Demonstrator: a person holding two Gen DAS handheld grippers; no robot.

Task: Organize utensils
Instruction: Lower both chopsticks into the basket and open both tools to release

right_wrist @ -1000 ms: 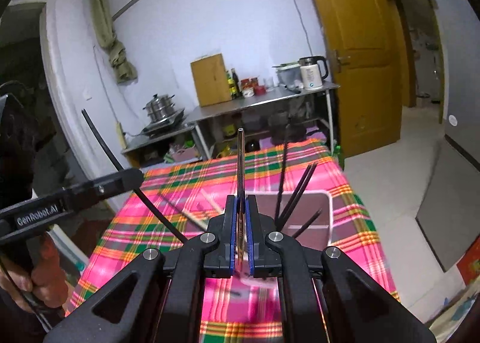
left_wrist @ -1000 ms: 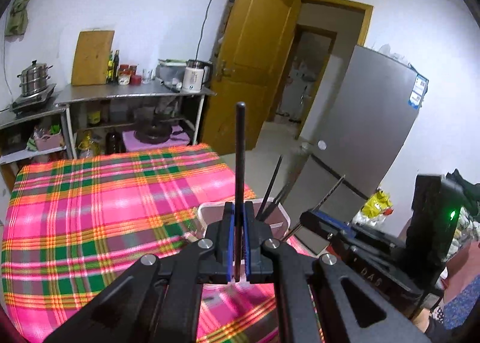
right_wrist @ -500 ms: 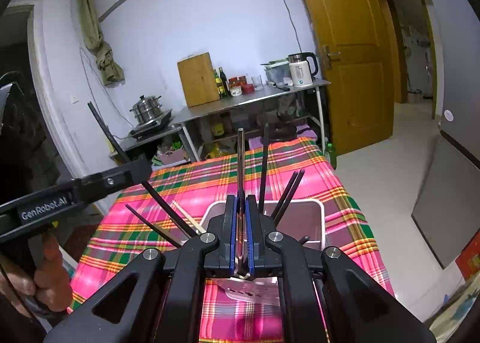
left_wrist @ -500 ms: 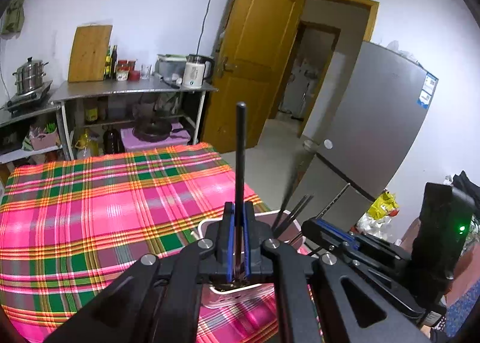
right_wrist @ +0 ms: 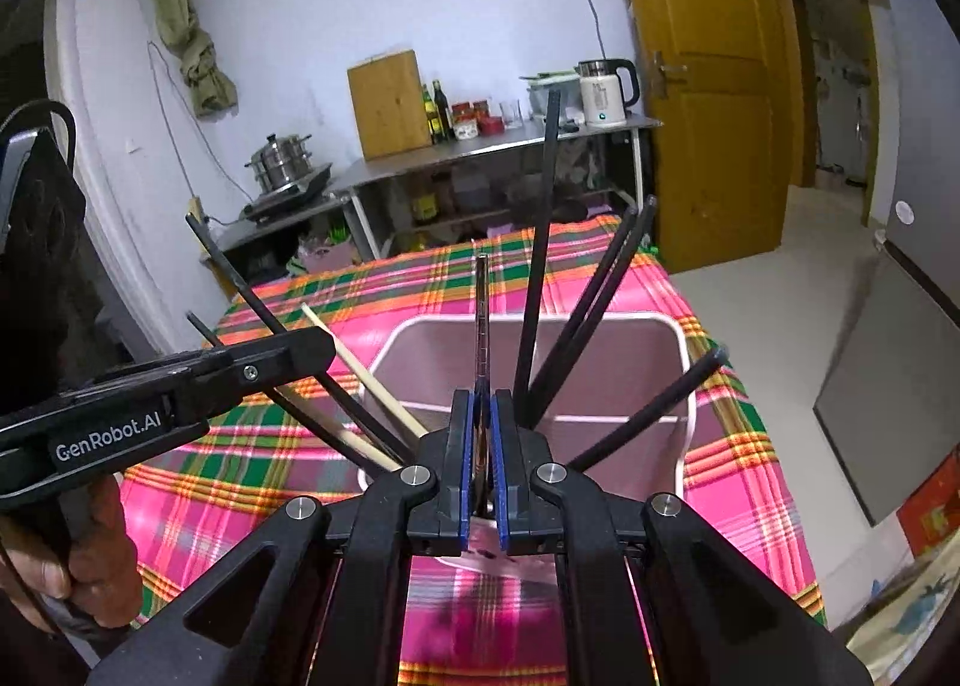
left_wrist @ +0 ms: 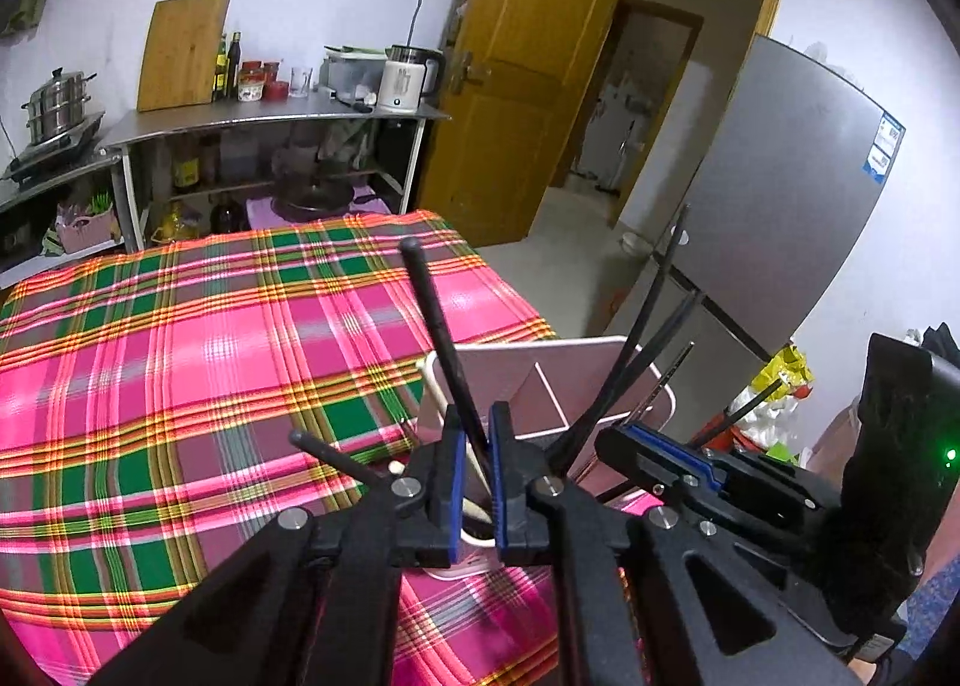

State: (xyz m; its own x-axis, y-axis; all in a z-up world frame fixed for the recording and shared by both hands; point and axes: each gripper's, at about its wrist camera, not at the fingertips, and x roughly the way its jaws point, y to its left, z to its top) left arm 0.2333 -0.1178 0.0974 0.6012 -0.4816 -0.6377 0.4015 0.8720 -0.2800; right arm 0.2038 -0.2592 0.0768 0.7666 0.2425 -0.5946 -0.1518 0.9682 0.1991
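Observation:
A white utensil holder (left_wrist: 600, 343) (right_wrist: 540, 319) stands on the plaid table, with several black chopsticks (right_wrist: 537, 266) and pale wooden ones (right_wrist: 360, 368) leaning in it. My left gripper (left_wrist: 475, 416) hovers over the holder's near left part. Its jaws are opening, and a black chopstick (left_wrist: 435, 326) leans loosely to the left between the parted pads. My right gripper (right_wrist: 485, 404) is shut on a thin metallic utensil (right_wrist: 482, 320) that stands upright over the holder's near edge. Each gripper shows in the other's view: the left gripper (right_wrist: 321, 347) and the right gripper (left_wrist: 609, 437).
The pink and green plaid tablecloth (left_wrist: 210, 356) covers the table. A steel shelf (left_wrist: 270, 116) with a kettle, bottles and a cutting board stands behind it. A grey fridge (left_wrist: 780, 206) and a yellow door are to the right. A person's hand (right_wrist: 90, 560) holds the left gripper.
Both grippers have come down and closer to the holder. The left one's black chopstick stood upright in shut jaws before; now it tilts left and the pads stand slightly apart.

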